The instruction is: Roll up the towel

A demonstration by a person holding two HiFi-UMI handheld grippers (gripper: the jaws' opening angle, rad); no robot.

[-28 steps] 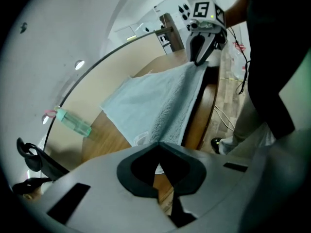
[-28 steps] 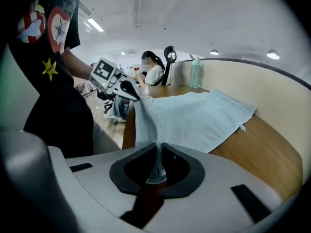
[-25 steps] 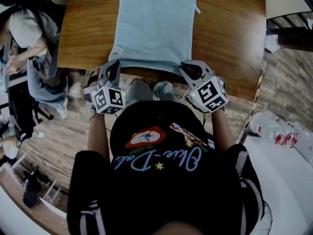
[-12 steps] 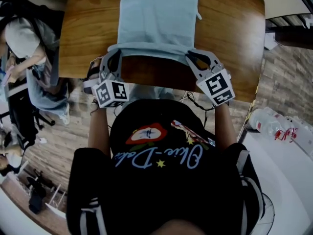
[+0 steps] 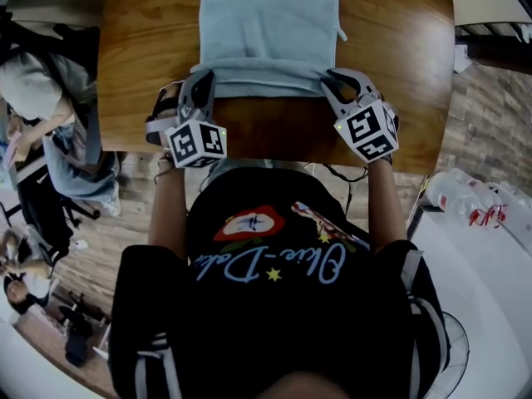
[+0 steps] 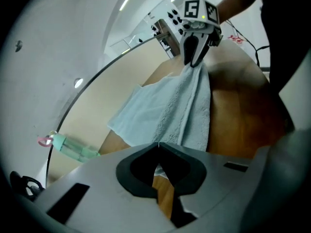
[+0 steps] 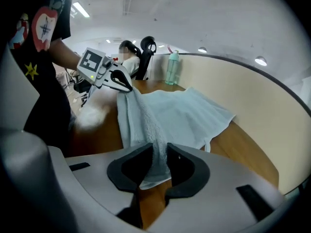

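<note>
My left claw [image 5: 198,80] is clamped tight on the towel's [image 5: 270,23] near left corner. My right claw [image 5: 334,81] has the thick fold at the near right corner between its jaws, which are opening. The towel lies on the table [image 5: 399,48], its long axis running straight away from me and its near edge bunched in a band between the claws. Bare wood flanks both long edges and fills the strip nearest me.

Pale blue towel [image 5: 270,23], brown wood-grain table [image 5: 399,40]
</note>
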